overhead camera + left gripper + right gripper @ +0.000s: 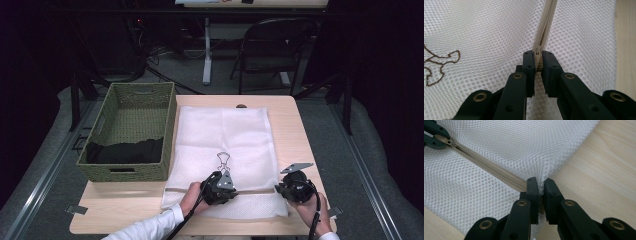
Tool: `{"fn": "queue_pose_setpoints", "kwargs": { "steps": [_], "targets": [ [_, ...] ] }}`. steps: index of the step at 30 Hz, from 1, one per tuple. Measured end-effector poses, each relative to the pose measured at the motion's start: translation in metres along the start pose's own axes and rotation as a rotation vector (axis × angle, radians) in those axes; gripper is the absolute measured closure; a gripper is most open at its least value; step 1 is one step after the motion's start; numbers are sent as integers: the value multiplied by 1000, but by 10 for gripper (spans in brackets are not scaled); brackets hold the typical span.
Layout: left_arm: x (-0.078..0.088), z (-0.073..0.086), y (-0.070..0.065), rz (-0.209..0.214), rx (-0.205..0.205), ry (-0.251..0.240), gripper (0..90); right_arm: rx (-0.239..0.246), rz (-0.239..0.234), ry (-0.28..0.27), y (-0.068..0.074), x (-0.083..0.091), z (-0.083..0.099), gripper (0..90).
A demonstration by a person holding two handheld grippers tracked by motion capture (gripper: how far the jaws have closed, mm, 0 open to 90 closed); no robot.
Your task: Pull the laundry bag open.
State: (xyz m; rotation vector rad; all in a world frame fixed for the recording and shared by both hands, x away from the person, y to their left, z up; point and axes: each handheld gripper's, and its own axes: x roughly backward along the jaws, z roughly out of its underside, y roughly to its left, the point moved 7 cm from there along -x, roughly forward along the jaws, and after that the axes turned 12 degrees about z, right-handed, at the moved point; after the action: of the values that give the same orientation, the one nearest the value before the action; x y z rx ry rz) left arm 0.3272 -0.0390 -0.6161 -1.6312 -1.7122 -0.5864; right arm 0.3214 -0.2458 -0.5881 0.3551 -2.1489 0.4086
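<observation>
Two black, hard-jawed grippers work the same white mesh laundry bag [224, 155], each pinching a different part of its beige zipper [491, 168]. Seen in the left gripper view, the left gripper [537, 58] has its flat, blocky jaws pressed together on the small beige zipper pull [538, 56], which stands upright between the pads with the zipper's ribbed tape running away above it. In the right gripper view, the right gripper [539, 185] is clamped on the bag's edge at the end of the zipper, where the fine honeycomb netting bunches into a small fold between the pads; farther off in that view, the left gripper's jaws sit at the upper left, holding the pull. From the high view, the left gripper [220, 187] rests over the near part of the bag, about midway along the zipper line, and the right gripper [295, 187] sits at the bag's near right edge, both held by a person's hands. The bag is a soft, flat, roughly rectangular sheet of netting with a thin brown outline figure [223, 159] stitched on it, spread on the pale wooden table [295, 125]. Just beside the bag's left edge stands a green woven rectangular basket [130, 100] with dark folded cloth [125, 151] inside it.
</observation>
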Motion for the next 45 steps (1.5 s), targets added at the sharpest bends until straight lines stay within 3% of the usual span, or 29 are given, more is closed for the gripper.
{"fn": "queue_pose_setpoints", "kwargs": {
  "steps": [3, 6, 9, 12, 15, 17, 19, 23, 25, 27, 34, 37, 45],
  "targets": [
    [5, 1, 0, 2, 27, -5, 816, 7, 3, 5, 0, -2, 1, 844],
    [9, 5, -2, -18, -3, 12, 816, 13, 8, -2, 1, 2, 2, 844],
    [18, 8, 1, -19, 17, 1, 816, 10, 17, -3, -1, 3, 3, 845],
    [22, 10, 1, -23, 9, -4, 816, 0, 8, -7, -1, 2, 2, 844],
    [24, 14, 1, -36, 2, 8, 816, 28, 21, -3, 4, 2, 2, 845],
    [25, 17, 2, -32, 10, 18, 817, 29, 36, -10, 4, 4, -1, 846],
    [28, 18, 3, -40, 12, 7, 816, 18, 22, -10, 4, 4, -2, 846],
    [29, 22, 5, -54, 21, 14, 817, 42, 50, -3, 3, 0, -2, 846],
    [29, 24, 5, -52, 23, 21, 817, 26, 32, -3, 3, 1, -1, 846],
    [31, 25, 4, -58, 3, 34, 816, 44, 51, -6, 2, 2, -2, 846],
    [42, 32, 4, -70, 16, 36, 817, 39, 33, -6, 3, 2, 1, 846],
    [47, 39, 6, -74, 41, 34, 817, 40, 46, -4, 0, 2, 2, 846],
    [60, 55, 5, -84, 60, 55, 817, 55, 60, 2, 2, 0, 1, 846]
  ]
}}
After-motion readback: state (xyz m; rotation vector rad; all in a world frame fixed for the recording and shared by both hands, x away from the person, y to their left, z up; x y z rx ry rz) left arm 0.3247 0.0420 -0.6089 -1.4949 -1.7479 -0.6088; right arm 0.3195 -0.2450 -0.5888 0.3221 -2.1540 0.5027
